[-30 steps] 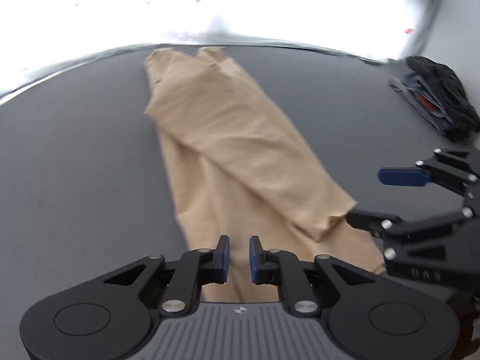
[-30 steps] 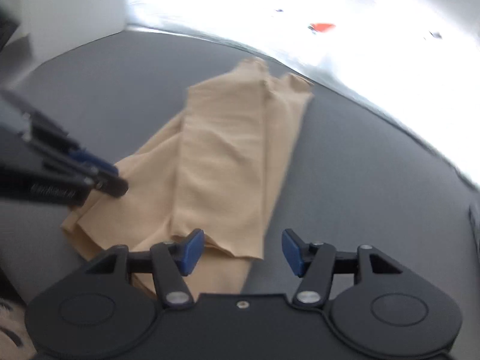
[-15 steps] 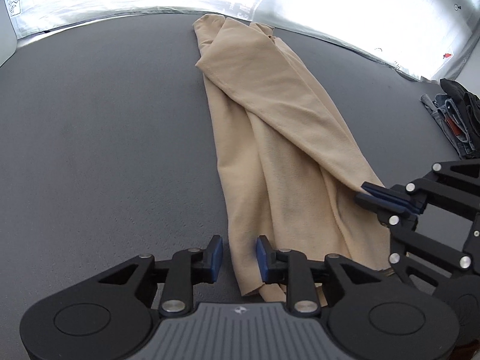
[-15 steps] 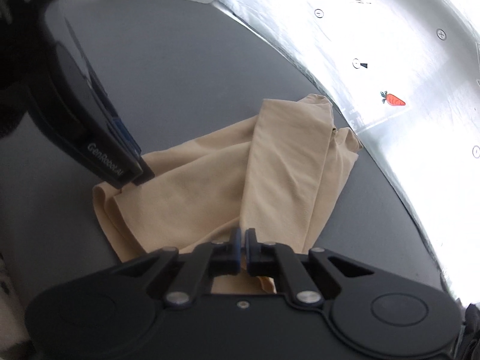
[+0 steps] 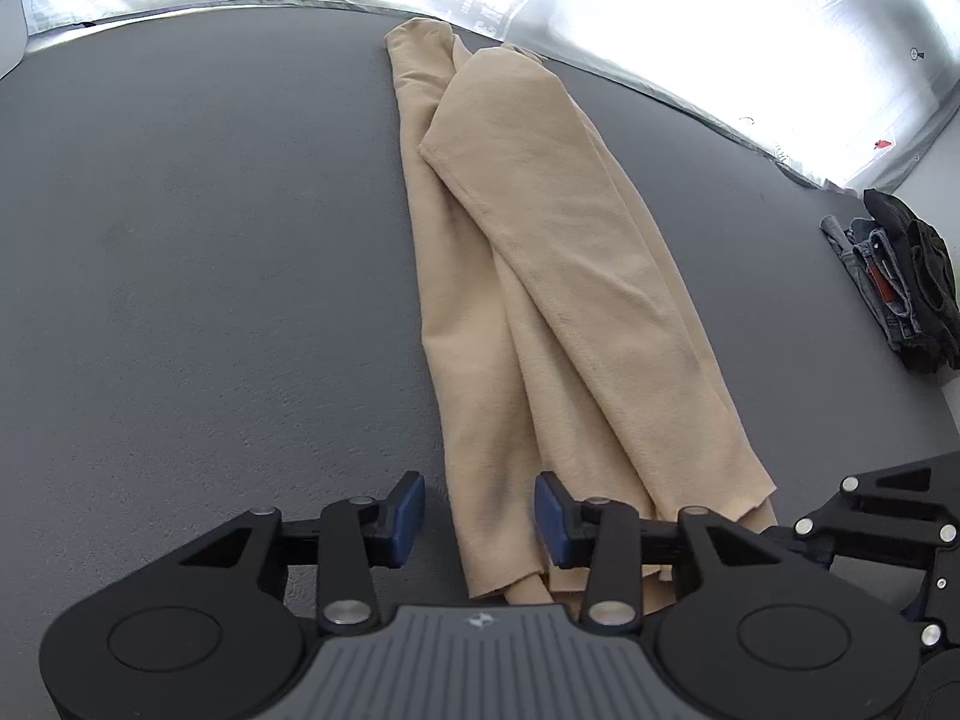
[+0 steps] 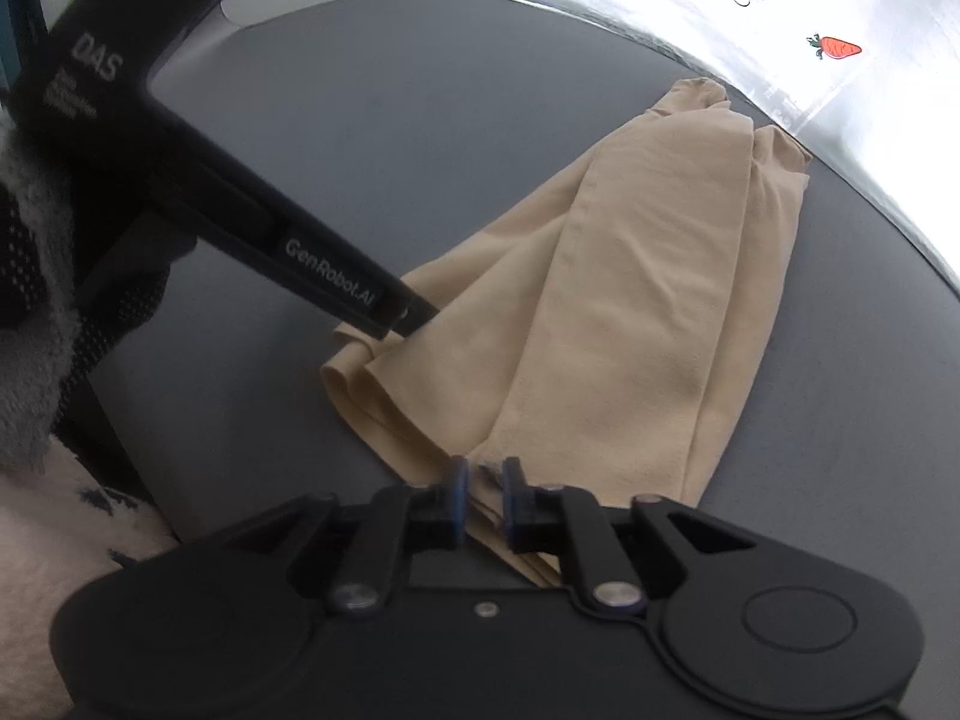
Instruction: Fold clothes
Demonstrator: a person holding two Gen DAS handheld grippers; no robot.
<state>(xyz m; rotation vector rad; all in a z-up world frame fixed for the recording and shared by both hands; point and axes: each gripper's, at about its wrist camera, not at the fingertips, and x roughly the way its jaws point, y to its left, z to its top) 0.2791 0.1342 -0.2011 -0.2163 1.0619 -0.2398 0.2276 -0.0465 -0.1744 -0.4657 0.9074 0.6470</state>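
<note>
A tan garment [image 5: 570, 300] lies folded lengthwise into a long strip on the dark grey table [image 5: 210, 240]. My left gripper [image 5: 480, 510] stands over its near end; the jaws are opening, the cloth's left edge lies between them, and the pads are clear of it. In the right wrist view the same garment [image 6: 630, 312] runs away toward the far edge. My right gripper [image 6: 480, 495] sits at the near hem with jaws opening; a narrow gap shows a bit of hem between the pads. The left gripper's fingertips [image 6: 414, 318] rest on the cloth's left corner.
A heap of dark clothes and jeans [image 5: 900, 276] sits at the table's right edge. A shiny silver sheet with carrot prints [image 5: 720, 12] borders the far side. A person's fluffy grey sleeve [image 6: 30, 360] is at the left of the right wrist view.
My left jaws have spread wider over the cloth's near end. My right jaws shut on the hem half a second ago and have now parted a little. The garment lies straighter.
</note>
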